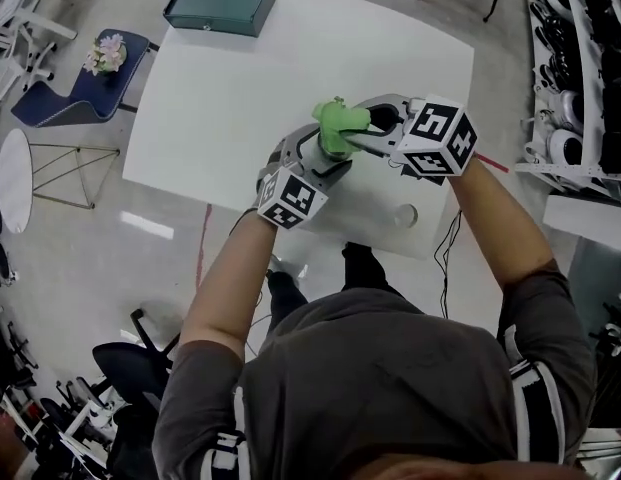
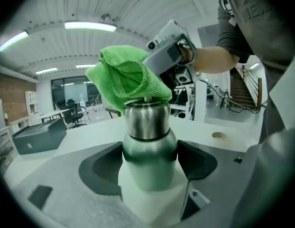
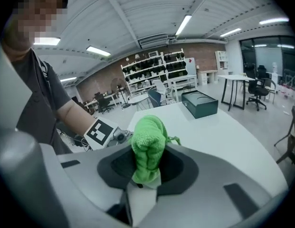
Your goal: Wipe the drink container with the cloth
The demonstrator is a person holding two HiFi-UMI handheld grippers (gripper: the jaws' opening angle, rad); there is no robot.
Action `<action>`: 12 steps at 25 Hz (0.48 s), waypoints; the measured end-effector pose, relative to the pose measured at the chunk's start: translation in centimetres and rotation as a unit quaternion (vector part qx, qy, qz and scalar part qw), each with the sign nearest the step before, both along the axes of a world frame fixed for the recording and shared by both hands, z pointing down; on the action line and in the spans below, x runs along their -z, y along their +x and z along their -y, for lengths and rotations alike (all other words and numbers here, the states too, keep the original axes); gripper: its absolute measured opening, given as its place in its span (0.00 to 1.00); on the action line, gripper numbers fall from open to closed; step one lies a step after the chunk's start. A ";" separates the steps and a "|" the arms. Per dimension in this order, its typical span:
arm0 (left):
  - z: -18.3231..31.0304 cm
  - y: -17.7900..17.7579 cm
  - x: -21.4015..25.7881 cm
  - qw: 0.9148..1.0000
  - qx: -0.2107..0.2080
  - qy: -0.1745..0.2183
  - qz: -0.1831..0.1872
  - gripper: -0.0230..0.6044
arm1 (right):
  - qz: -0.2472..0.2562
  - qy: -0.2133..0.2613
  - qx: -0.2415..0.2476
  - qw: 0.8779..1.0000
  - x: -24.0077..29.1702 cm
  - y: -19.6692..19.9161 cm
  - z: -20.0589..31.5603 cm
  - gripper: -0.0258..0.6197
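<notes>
- Your left hand-held gripper [image 2: 150,151] is clamped on the drink container [image 2: 147,120]. The pads sit snug on both sides just under the steel cap, with no gap that I can spot. The bottle is upright between the jaws, over the near part of the white surface [image 1: 240,98]. I can't tell whether its base touches down.
- Your right hand-held gripper [image 3: 146,165] is clenched on the bunched green cloth [image 2: 122,77], and the cloth is draped right on top of the cap.
- So I'd say you're mid-wipe, working the top, with the body below not covered yet.
- Next move, imo: steady the bottle with the left and drag the cloth down round the shoulder and sides. Pinch the cloth firmly so it doesn't slip out. Don't shove sideways or the bottle may twist in the pads.
- Count: one drink container, one cloth, two hand-held grippers, one dark green box [image 1: 220,3] at the far edge, and one small round thing [image 1: 405,215] near you.
</notes>
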State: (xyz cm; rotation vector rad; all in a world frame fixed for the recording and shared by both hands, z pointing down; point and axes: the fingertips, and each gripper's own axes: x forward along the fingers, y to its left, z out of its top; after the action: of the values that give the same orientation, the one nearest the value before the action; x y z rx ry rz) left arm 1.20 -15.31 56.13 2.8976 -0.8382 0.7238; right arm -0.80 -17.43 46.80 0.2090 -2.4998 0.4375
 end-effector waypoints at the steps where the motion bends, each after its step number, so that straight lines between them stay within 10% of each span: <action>1: 0.1 0.1 -0.2 1.000 0.002 0.000 -0.004 0.57 | -0.010 0.001 0.010 1.000 -0.1 -0.3 -0.1 0.18; 12: 0.4 -0.3 -0.3 0.999 0.008 0.008 -0.041 0.57 | -0.145 0.132 0.132 0.972 -1.1 0.7 -3.4 0.18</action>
State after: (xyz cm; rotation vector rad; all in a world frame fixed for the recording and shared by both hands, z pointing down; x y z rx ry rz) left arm 0.86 -15.66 56.38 2.9092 -0.8610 0.5965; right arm -0.14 -14.06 47.85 0.0382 -2.2466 -0.0363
